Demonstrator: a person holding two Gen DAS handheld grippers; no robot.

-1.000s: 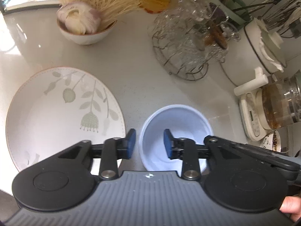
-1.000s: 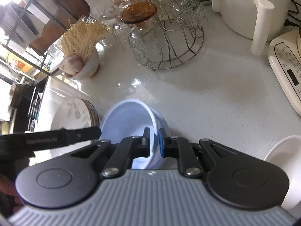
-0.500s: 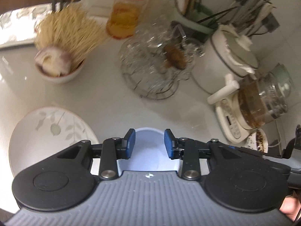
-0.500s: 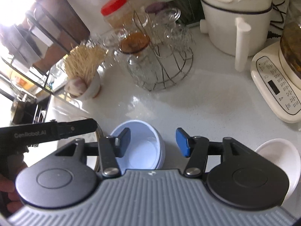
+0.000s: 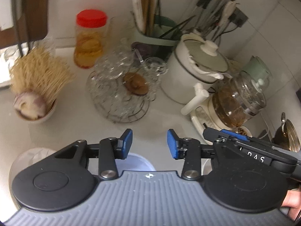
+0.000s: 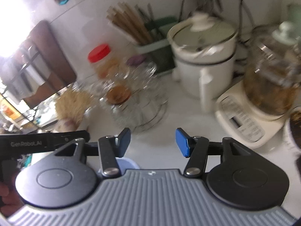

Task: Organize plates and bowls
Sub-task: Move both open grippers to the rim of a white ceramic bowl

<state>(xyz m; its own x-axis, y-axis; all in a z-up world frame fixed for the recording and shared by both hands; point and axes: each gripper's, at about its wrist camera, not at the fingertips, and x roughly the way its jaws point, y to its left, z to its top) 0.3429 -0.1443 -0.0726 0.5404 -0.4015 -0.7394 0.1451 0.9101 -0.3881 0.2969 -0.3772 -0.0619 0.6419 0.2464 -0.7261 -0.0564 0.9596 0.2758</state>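
The pale blue bowl (image 5: 138, 163) is sitting on the white worktop (image 5: 79, 120), mostly hidden under the left hand-held gripper (image 5: 149, 145), with only its far rim peeking out; in the right wrist view it (image 6: 127, 164) is showing as a small blue arc low behind the right hand-held gripper (image 6: 153, 141). The left jaws have just been opening and are standing apart with nothing between them. The right jaws have also just been opening, standing wide and gripping nothing. Left of the bowl, the edge of a patterned plate (image 5: 33, 155) is lying flat on the worktop. Farther back, a wire rack of glass cups (image 5: 120, 92) is standing near a small bowl of dry noodles and garlic (image 5: 35, 94), with a red-lidded jar (image 5: 90, 39) behind. To the right, a white lidded pot (image 5: 195, 71) and a glass kettle on its base (image 5: 239, 101) are standing side by side.
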